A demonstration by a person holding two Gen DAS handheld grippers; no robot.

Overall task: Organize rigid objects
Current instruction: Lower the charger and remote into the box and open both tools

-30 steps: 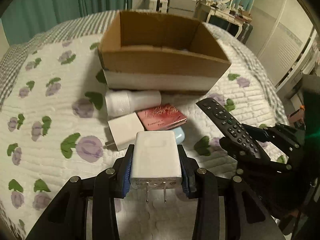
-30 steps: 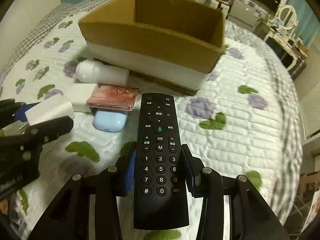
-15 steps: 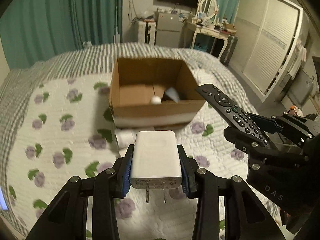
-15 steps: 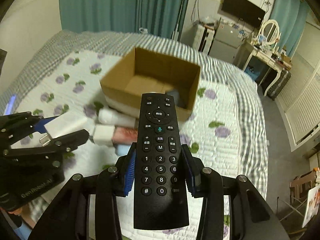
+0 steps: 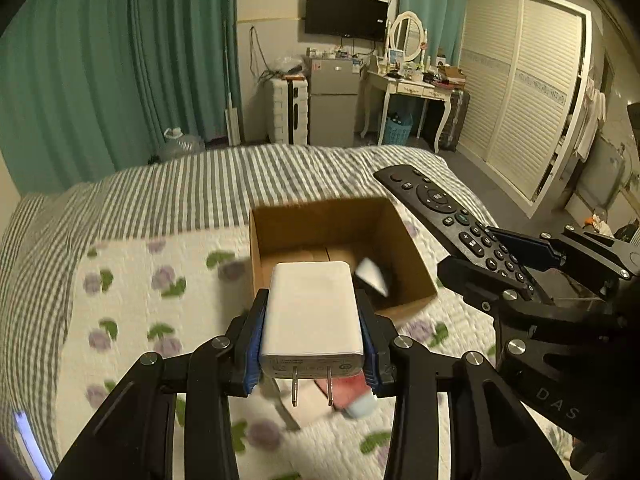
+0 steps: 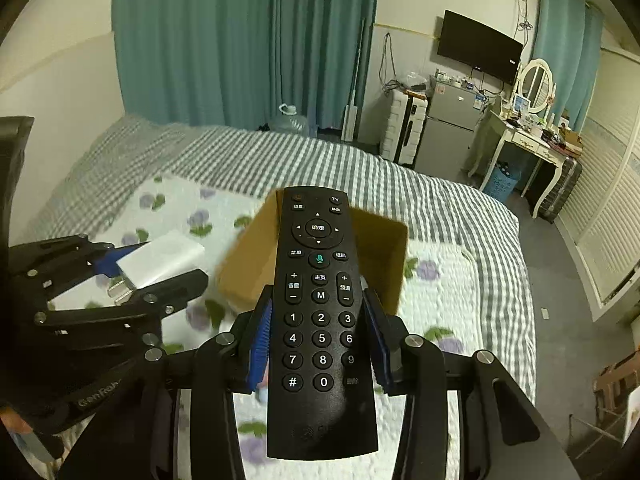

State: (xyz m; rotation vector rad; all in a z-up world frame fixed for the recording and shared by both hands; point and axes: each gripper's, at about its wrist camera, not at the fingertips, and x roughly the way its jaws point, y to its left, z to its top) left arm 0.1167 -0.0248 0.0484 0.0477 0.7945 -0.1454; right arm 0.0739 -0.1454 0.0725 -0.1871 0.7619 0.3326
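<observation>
My left gripper [image 5: 312,340] is shut on a white plug charger [image 5: 312,312], prongs toward the camera, held high above the bed. My right gripper [image 6: 320,344] is shut on a black remote control [image 6: 320,300]. Both hover near an open cardboard box [image 5: 340,224] on the floral quilt; the box also shows in the right wrist view [image 6: 248,268]. A white object [image 5: 372,274] lies inside the box. The remote [image 5: 452,216] and right gripper show at the right of the left wrist view; the charger [image 6: 160,260] shows at the left of the right wrist view.
A red packet [image 5: 348,394], a pale blue case [image 5: 360,410] and a white block [image 5: 300,404] lie on the quilt [image 5: 140,320] below my left gripper. Beyond the bed stand teal curtains [image 5: 100,80], a small fridge [image 5: 332,108], a dressing table [image 5: 416,88] and a wardrobe [image 5: 520,100].
Both grippers have risen well above the bed with their objects held. The box and the items beside it now look smaller and lower; more of the room is in view.
</observation>
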